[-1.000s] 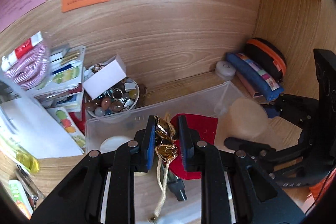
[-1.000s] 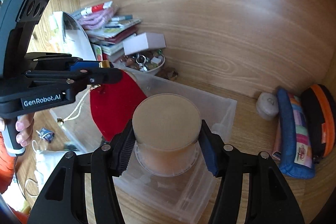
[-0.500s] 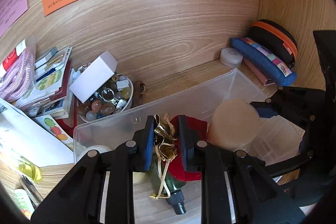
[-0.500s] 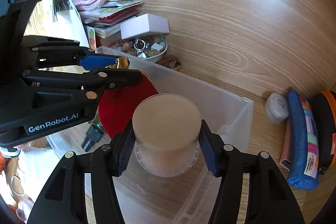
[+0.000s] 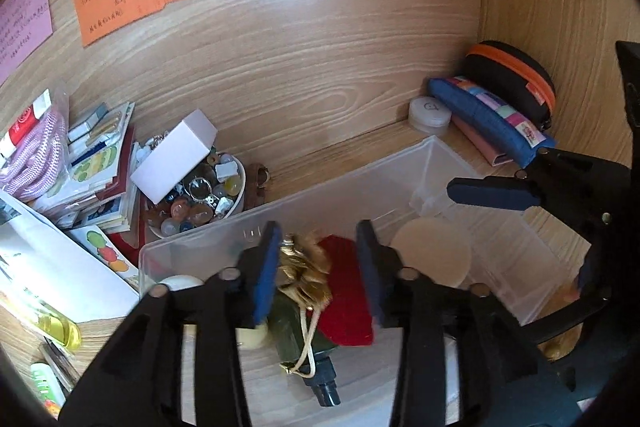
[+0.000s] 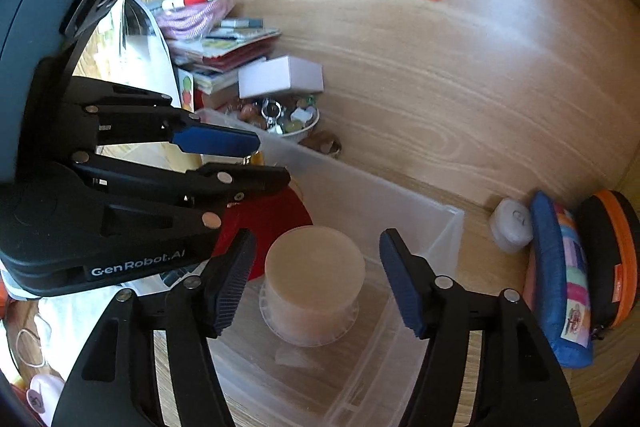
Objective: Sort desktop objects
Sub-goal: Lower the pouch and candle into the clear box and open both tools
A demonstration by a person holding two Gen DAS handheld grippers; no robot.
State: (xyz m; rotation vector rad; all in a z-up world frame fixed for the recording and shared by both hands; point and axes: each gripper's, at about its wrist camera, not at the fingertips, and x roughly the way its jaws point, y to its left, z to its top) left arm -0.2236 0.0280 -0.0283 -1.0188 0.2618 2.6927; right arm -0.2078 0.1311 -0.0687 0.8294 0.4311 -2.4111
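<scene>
Bin (image 6: 404,215), clear plastic, sits on the wooden desk against the back panel; every place below is given from it.

Left gripper (image 5: 318,269) reaches over the bin's near-left part. Jaws opening. A red pouch (image 5: 344,301) with a gold gathered neck (image 5: 302,273) lies between the pads; the neck is close against the left pad, though whether it touches is hard to tell through the blur. The right pad stands clear of the cloth. Pouch lies inside the bin, on a dark green bottle (image 5: 308,351) with a black cap.

Right gripper (image 6: 316,279) reaches over the bin's right half. Jaws opening. A round jar (image 6: 314,281) with a pale lid stands upright on the bin floor between the pads, a gap on each side; released.

Stack of books and packets (image 5: 98,167) left of the bin, against the back panel.

Blue pencil case (image 6: 560,279) and black case with orange zip (image 6: 612,255) right of the bin.

Bowl of beads and trinkets (image 5: 200,199) just behind the bin's left corner, a white box (image 5: 174,157) resting on it.

Small white round tub (image 5: 430,113) behind the bin's right corner, beside the pencil case.
</scene>
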